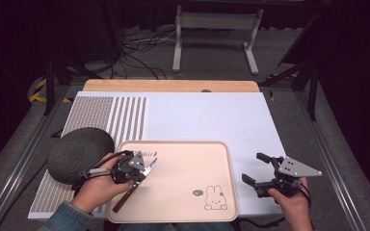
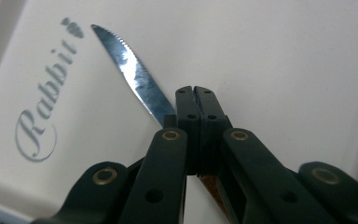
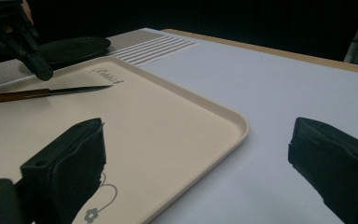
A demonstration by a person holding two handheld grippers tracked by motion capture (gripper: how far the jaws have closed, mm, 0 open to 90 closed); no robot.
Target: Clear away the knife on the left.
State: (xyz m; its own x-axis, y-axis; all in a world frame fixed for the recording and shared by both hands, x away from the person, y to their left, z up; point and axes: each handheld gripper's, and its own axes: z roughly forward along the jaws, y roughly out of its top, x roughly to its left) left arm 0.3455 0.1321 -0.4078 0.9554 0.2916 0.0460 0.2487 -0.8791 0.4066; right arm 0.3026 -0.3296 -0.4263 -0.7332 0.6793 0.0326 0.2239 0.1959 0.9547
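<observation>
Currently placing step: serrated steel knife with brown wooden handle (image 1: 134, 183) pinched by left tool (image 2: 196, 91), jaws pressed together on blade base, over left part of beige rabbit-print tray (image 1: 221, 159). Right tool (image 1: 256, 169) spread, idle above white worktop (image 1: 212, 115). Next, judged: knife to be lowered flat, then released.

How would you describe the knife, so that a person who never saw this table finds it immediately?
Look at the beige tray at the table's near edge. On its left part, by the shut left gripper, is a knife with a serrated steel blade and brown wooden handle, the tray's one loose thing.
</observation>
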